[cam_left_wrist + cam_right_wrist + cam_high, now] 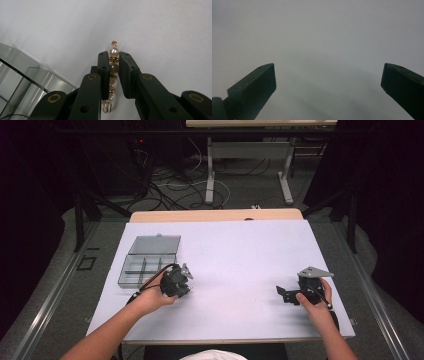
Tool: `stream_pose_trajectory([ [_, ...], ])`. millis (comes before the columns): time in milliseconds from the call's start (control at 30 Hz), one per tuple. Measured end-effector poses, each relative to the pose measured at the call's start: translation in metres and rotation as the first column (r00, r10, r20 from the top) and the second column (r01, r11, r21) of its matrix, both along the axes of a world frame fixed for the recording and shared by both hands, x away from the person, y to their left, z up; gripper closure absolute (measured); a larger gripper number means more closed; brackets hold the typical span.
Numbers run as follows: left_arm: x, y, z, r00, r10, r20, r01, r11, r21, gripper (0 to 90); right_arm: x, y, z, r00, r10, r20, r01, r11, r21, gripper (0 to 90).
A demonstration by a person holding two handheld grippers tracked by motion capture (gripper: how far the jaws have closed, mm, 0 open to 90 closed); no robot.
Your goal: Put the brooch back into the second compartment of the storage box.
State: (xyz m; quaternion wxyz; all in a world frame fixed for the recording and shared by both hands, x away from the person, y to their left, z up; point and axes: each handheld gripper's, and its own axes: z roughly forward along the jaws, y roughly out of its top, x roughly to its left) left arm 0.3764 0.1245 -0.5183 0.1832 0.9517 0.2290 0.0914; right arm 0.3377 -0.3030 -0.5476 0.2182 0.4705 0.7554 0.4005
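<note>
A short string of pearl and gold-coloured beads [114,62] stands between the black jaws of my left gripper [112,56], which is shut on it; a pearl and a small wire loop stick out past the tips. Seen from above, that left gripper [176,282] is held low over the white sheet [235,255], just right of a clear compartment box [147,260]. My right gripper [285,295] rests at the sheet's right side in a hand. Its jaws [328,75] stand wide open over bare white surface with nothing between them.
The clear compartment box has its lid swung open behind it, and its curved wall [30,80] lies close at the left in the left gripper view. The white sheet covers a wooden table [215,215]. Cables and table legs lie on the floor beyond.
</note>
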Motion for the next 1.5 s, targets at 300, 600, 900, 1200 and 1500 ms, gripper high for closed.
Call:
stream_pose_trajectory([
  [300, 0.002, 0.002, 0.004, 1.0000, 0.008, 0.006, -0.008, 0.9999, -0.007, 79.7, 0.000, 0.000, 0.000, 1.0000, -0.005, 0.007, 0.005, 1.000, -0.003, 0.0],
  [600, 0.004, 0.003, 0.011, 0.9998, 0.014, 0.017, -0.014, 0.9998, -0.016, 79.7, 0.000, 0.001, 0.000, 0.9999, -0.008, 0.007, 0.008, 1.000, -0.001, 0.0],
  [900, 0.007, 0.004, 0.019, 0.9991, 0.021, 0.036, -0.020, 0.9994, -0.027, 79.7, 0.000, 0.000, 0.000, 1.0000, -0.004, 0.004, 0.004, 1.000, 0.000, 0.0],
  [1200, 0.010, 0.005, 0.024, 0.9984, 0.032, 0.047, -0.030, 0.9989, -0.036, 79.7, 0.000, 0.001, 0.000, 1.0000, -0.005, 0.006, 0.005, 1.000, 0.000, 0.0],
  [1500, 0.013, 0.007, 0.030, 0.9967, 0.066, 0.048, -0.063, 0.9964, -0.058, 79.7, 0.000, 0.000, 0.000, 1.0000, 0.000, 0.000, 0.000, 1.000, 0.001, 0.0],
])
